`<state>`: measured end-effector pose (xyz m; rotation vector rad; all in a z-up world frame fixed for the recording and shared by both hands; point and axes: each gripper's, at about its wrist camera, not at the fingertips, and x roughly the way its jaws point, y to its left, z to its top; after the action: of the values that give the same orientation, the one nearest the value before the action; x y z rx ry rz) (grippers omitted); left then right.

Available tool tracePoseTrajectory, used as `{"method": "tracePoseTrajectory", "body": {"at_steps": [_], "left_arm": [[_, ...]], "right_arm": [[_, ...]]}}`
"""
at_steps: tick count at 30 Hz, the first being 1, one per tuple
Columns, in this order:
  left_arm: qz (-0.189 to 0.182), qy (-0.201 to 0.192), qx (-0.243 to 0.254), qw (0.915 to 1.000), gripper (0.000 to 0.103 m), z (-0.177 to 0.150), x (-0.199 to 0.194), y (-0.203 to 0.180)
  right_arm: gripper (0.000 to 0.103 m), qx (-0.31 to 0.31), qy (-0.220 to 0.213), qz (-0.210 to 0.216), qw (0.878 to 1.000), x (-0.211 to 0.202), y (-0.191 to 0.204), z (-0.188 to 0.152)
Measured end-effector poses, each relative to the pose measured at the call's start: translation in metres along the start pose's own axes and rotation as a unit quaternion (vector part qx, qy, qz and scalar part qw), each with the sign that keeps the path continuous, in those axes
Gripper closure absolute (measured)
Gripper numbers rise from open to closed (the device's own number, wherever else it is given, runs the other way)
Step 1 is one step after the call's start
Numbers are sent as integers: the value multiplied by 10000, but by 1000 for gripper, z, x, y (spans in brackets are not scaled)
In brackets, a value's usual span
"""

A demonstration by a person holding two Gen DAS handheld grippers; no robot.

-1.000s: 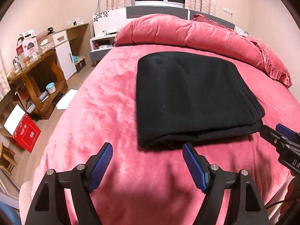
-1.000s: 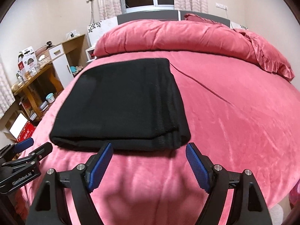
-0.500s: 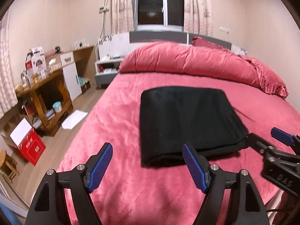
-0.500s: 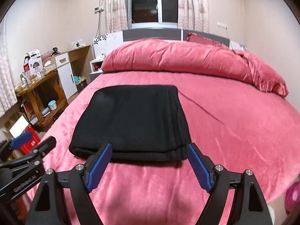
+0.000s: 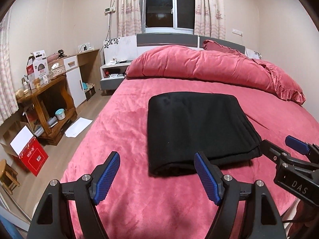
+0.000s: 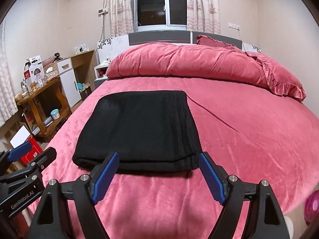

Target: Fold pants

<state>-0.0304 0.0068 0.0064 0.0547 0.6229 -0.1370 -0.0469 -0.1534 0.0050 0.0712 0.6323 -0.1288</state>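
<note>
The black pants (image 5: 197, 129) lie folded into a flat rectangle on the pink bedspread (image 5: 123, 131), layered edges on their right side. In the right wrist view the pants (image 6: 139, 127) sit just beyond my fingertips. My left gripper (image 5: 157, 171) hovers open over the bedspread, short of the pants' near left corner, nothing between its blue pads. My right gripper (image 6: 159, 171) is open too, held back from the pants' near edge and empty. Each gripper shows in the other's view: the right gripper (image 5: 283, 149) at the right edge, the left gripper (image 6: 33, 153) at the left edge.
A rolled pink duvet (image 5: 199, 67) and a frilled pillow (image 5: 283, 83) lie across the head of the bed. Left of the bed stand a wooden desk (image 5: 45, 97), a white cabinet (image 5: 73, 79) and a red box (image 5: 33, 157) on the floor.
Both grippers have drawn back and up from the pants, so the pants look smaller and the window has come into view. The pants lie as before. Since half a second ago almost nothing has moved.
</note>
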Motion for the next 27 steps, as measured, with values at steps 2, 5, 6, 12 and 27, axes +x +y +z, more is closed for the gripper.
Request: {"method": "tracePoseTrajectory", "body": {"at_steps": [2,5,6,12,27], "left_arm": [[24,2,-8,10000,25,-1,0,0],[12,5,19,10000,26,-1,1,-1],[42,-12,33,10000,27,-1,0,-1],[-3,93,-28,10000,28,-2,4,-1],[36,221,-117,9997,38,-4,10,3]], "right_arm": [[21,-10,-2,12,10000,0,-1,0],[21,10,17,18,10000,1,-2,0],[21,16,25,20,10000,1,-2,0],[21,32,57,24,10000,2,-2,-1],[21,46,123,76,9999,8,-2,-3]]}}
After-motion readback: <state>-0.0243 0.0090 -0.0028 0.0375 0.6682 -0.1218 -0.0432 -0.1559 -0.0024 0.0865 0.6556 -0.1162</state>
